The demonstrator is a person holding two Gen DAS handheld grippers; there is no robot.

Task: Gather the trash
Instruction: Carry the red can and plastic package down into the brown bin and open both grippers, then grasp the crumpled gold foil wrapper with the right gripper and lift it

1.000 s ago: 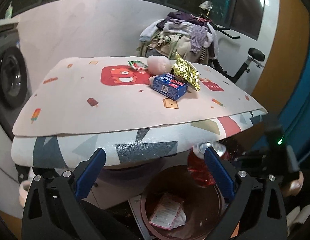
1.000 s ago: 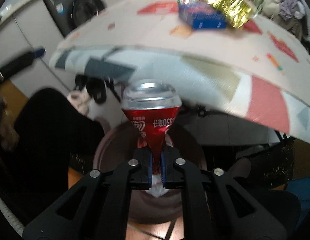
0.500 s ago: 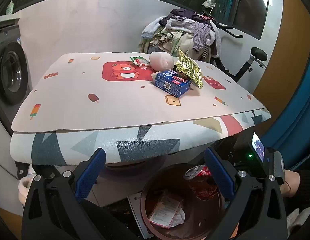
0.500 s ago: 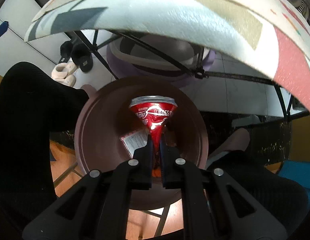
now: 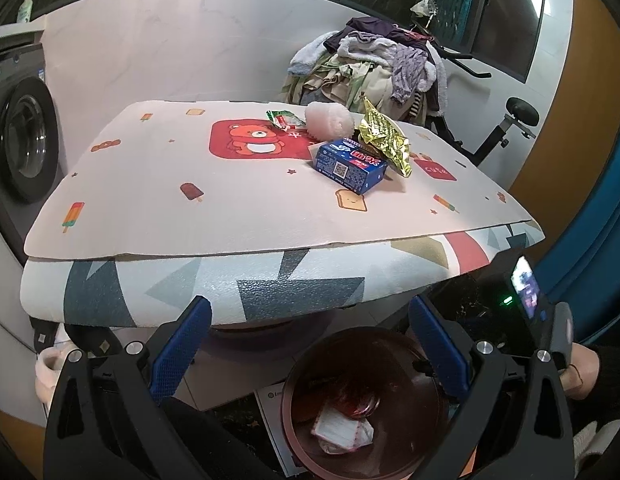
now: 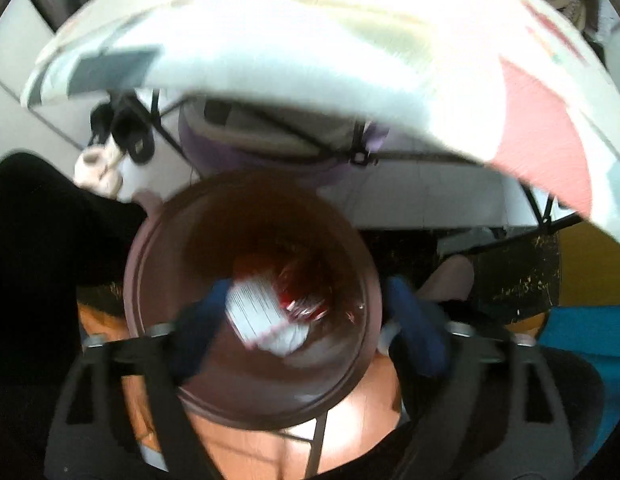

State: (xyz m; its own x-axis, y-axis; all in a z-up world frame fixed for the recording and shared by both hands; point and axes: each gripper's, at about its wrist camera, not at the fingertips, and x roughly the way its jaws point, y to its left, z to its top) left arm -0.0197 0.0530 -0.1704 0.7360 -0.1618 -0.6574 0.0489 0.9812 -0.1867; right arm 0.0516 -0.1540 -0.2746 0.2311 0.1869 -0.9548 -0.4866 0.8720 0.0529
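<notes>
Pointing steeply down over a round dark-brown bin [image 6: 251, 292], the right gripper [image 6: 305, 328] has its blue-padded jaws spreading apart, one finger over each side of the bin's mouth and nothing gripped between them. Inside the bin lies a crushed red can [image 6: 299, 292], blurred, resting against a white printed wrapper [image 6: 255, 314]. The view is smeared, so finer detail of the can cannot be read.

From the left wrist view, the left gripper [image 5: 307, 350] hangs with its blue fingers [image 5: 179, 350] wide apart and empty, aimed toward the near edge of the table [image 5: 149, 184]. The same bin [image 5: 362, 404] stands on the floor below that edge, with the red can [image 5: 356, 400] and the white wrapper [image 5: 340, 430] at its bottom. At the right edge a hand [image 5: 582, 372] in a dark sleeve holds the other gripper's body, its small screen lit.

The table wears a pale mat printed with ice lollies, toast and a red bear panel, laid over a foam pad with grey and red triangles. More trash sits on it toward the far right: a blue box [image 5: 350, 166], a crumpled gold foil bag [image 5: 386, 140] leaning over the box, a pink translucent cup [image 5: 330, 120] on its side, and a small green-and-red wrapper [image 5: 283, 118].

Behind the table is a heap of clothes [image 5: 370, 68] piled on an exercise bike [image 5: 506, 128]. A front-loading washing machine [image 5: 21, 140] stands at the left against a white wall, with dark windows above.
</notes>
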